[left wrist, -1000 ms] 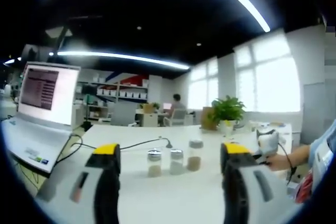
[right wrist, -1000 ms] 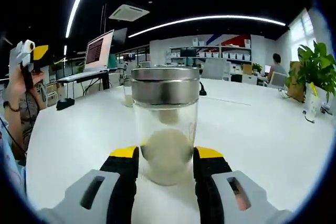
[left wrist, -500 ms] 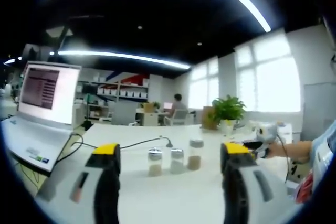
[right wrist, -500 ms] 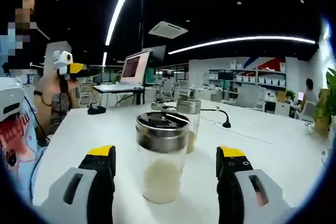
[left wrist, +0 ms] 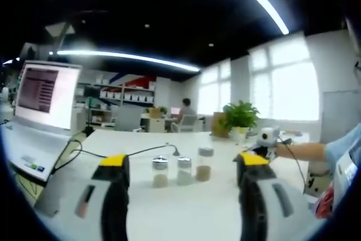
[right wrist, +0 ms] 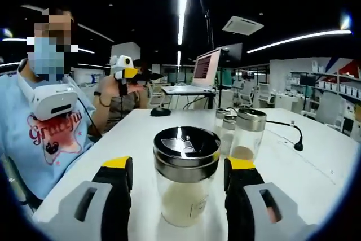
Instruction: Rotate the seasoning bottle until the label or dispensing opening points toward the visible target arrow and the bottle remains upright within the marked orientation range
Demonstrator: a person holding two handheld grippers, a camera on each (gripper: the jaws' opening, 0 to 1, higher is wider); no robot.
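Right gripper (right wrist: 177,173) is straddling the clear glass steel-lidded seasoning bottle (right wrist: 185,182), jaws spread, not pinching; closing off-centre risks tipping it toward the 1 o'clock jars (right wrist: 246,135). Left gripper (left wrist: 181,176) is hovering, jaws spread.

White table (right wrist: 316,162) — bottles (left wrist: 177,170), laptop (left wrist: 34,122)

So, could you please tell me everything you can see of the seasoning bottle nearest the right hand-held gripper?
The seasoning bottle is a clear glass-looking jar with a shiny metal cap whose dark top reflects the ceiling lights. Pale powder fills its lower part. It stands upright on the white table, between the open jaws of the right hand-held gripper; the jaws look apart from it. No label or arrow is discernible.
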